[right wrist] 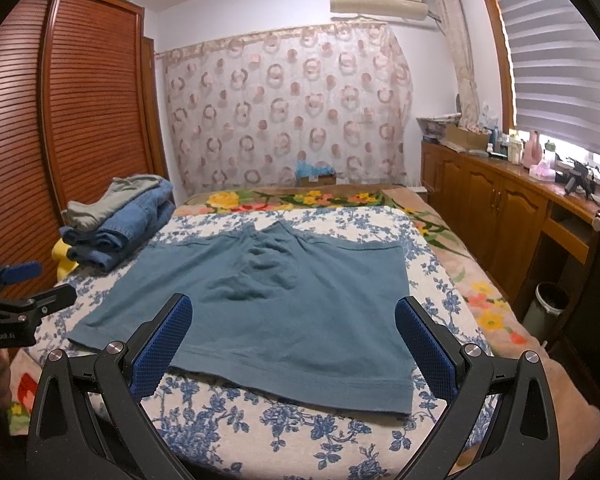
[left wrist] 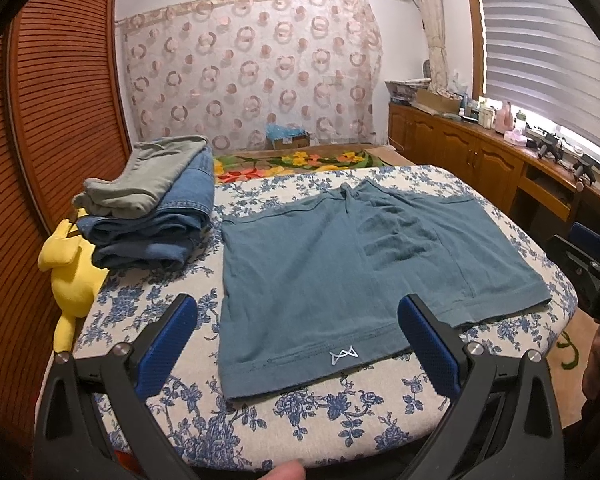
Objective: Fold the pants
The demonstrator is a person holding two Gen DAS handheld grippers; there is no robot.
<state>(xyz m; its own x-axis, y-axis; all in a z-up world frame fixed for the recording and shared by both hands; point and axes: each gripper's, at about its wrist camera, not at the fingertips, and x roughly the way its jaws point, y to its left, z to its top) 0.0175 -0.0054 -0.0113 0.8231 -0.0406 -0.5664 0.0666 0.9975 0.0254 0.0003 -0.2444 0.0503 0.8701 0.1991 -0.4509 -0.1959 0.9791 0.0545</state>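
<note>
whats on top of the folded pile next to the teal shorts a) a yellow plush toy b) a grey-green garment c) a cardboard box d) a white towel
b: a grey-green garment lies on top of the folded blue denim, left of the teal shorts; the yellow plush toy sits lower, beside the pile.
</note>
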